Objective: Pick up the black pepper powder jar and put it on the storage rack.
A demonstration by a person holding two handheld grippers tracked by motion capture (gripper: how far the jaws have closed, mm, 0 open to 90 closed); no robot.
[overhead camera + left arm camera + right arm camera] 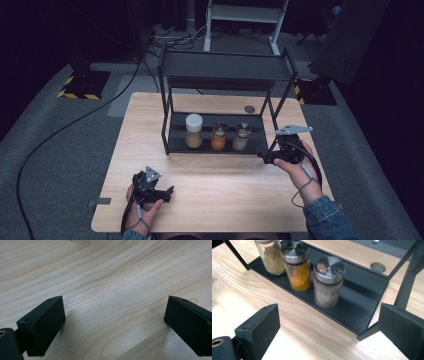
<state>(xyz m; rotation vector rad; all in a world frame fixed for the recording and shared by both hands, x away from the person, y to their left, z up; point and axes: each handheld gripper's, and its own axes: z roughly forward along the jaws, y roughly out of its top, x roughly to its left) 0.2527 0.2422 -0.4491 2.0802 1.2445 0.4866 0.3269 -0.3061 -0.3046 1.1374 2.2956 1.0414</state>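
A black two-tier metal rack (pixel 226 75) stands on the wooden table (pixel 150 165). Its lower shelf (pixel 359 312) holds three spice jars: a white-lidded jar (pixel 194 131) (pixel 270 257), an orange-filled jar (pixel 219 136) (pixel 297 265) and a pale-filled jar with a steel lid (pixel 242 137) (pixel 328 282). My right gripper (pixel 265 156) (pixel 329 330) is open beside the shelf's right front corner, a short way from the steel-lidded jar. My left gripper (pixel 167 192) (pixel 113 322) is open, low over bare wood near the table's front left, with nothing between its jaws.
A round hole (pixel 249 109) (pixel 377 267) is cut in the tabletop behind the rack. A black cable (pixel 65 130) runs across the grey floor at the left. White frame legs (pixel 240 20) stand beyond the table.
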